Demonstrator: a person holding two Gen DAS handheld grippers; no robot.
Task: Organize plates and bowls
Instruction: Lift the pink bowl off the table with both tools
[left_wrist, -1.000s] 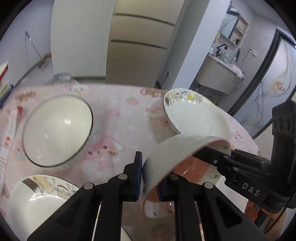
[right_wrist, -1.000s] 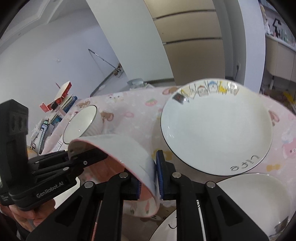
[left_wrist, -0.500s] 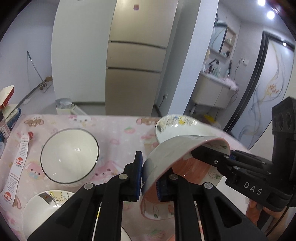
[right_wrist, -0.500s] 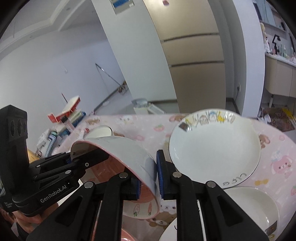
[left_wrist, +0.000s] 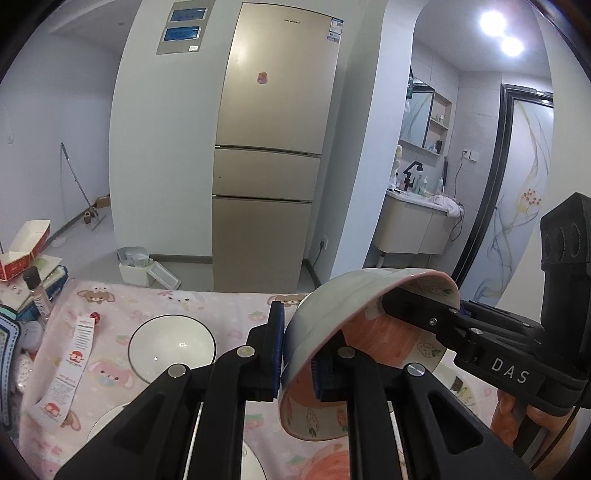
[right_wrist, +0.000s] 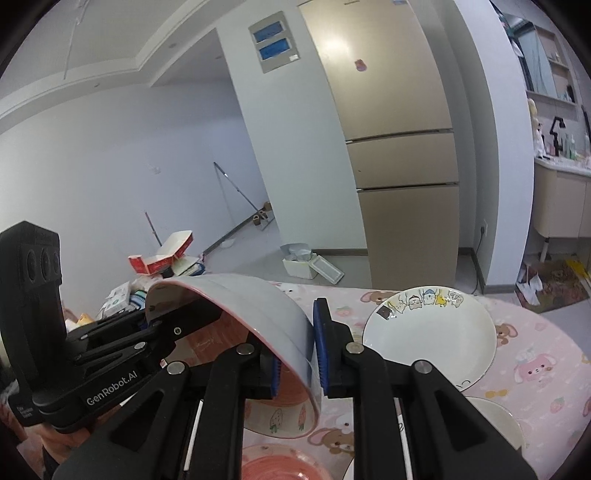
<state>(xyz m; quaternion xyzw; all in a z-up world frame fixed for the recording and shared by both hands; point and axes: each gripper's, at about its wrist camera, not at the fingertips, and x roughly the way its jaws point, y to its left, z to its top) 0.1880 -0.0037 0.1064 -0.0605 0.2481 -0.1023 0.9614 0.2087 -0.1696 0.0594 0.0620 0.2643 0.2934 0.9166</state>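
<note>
Both the left gripper (left_wrist: 297, 360) and right gripper (right_wrist: 297, 354) have jaws clamped on opposite rims of the pink bowl (left_wrist: 332, 317), mid-carry; next, probably lowering it level onto a stack.

surface: table under a pink cartoon-animal tablecloth (left_wrist: 207, 306) | left part: white dark-rimmed ceramic bowl (left_wrist: 171, 352), upright; long white printed paper strip (left_wrist: 70, 369) beside it | right part: white shallow plate with cartoon figures on its rim (right_wrist: 430, 338) | near edge: pink-patterned dish (right_wrist: 280, 465), partly hidden
</note>
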